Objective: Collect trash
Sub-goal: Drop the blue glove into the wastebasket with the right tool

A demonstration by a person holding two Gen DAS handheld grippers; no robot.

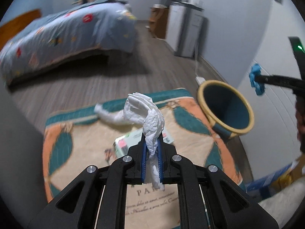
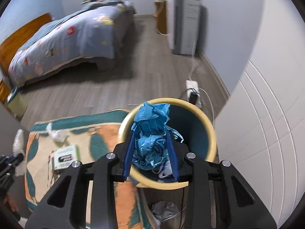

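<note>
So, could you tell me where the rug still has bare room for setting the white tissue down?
The near rug with the printed lettering, this side of the small box, is bare. So is the left part with the orange and teal shapes. The far edge holds a crumpled white wad, and the bin crowds the right corner.
</note>
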